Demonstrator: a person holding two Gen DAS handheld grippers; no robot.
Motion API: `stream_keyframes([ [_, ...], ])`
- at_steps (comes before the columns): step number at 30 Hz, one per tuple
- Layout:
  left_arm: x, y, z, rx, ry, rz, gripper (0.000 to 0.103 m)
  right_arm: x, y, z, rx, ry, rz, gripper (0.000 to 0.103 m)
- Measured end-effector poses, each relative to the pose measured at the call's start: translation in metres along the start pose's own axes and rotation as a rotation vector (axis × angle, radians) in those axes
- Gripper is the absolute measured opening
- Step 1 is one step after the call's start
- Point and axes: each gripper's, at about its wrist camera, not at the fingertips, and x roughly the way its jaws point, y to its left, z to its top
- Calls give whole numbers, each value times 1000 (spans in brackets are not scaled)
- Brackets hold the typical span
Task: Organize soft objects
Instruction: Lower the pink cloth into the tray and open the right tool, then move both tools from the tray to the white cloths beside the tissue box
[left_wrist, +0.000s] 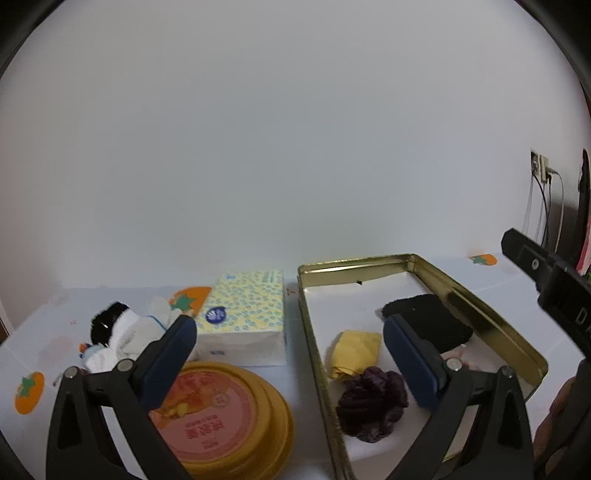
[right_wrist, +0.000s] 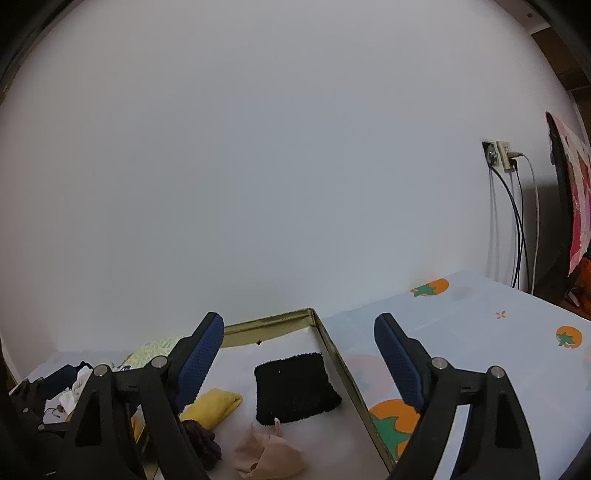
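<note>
Left wrist view: nearest, left gripper, jaws wide apart, nothing between them. Just below its left finger, round yellow tin lid flat on the table. Beyond that, tissue pack, and to its left a heap of socks, white with a black one on top, not yet put away. Heap lying ahead and left of the left jaw, near it, long axis roughly across the view. To the right, open gold tin, already holding a yellow cloth, a purple scrunchie and a black cloth. Right gripper entering at the far right edge, over the tin's right wall.

Right wrist view: nearest, right gripper, jaws spread wide, empty. Between and below the fingers, inside the gold tin: black cloth lying square and flat, yellow cloth, purple scrunchie, and a beige cloth closest to the camera. Socks at far left, beside the left gripper, well apart from the right jaws.

Judged from this: socks the likely next pick, left hand clearly the nearer; approach leftward and down, jaws closing across the heap's short side, then a carry rightward over the tin's near wall.
</note>
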Motion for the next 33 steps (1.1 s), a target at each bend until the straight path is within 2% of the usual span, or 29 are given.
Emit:
stream_keyframes([
  [7, -9, 2, -2, 42, -39, 8, 103, -2, 5, -1, -25, -10, -8, 86],
  [22, -18, 35, -6, -2, -44, 14, 103, -22, 8, -8, -25, -55, -22, 86],
  [33, -19, 65, -12, -8, -36, 41, 103, -23, 35, -18, -25, -13, 2, 86],
])
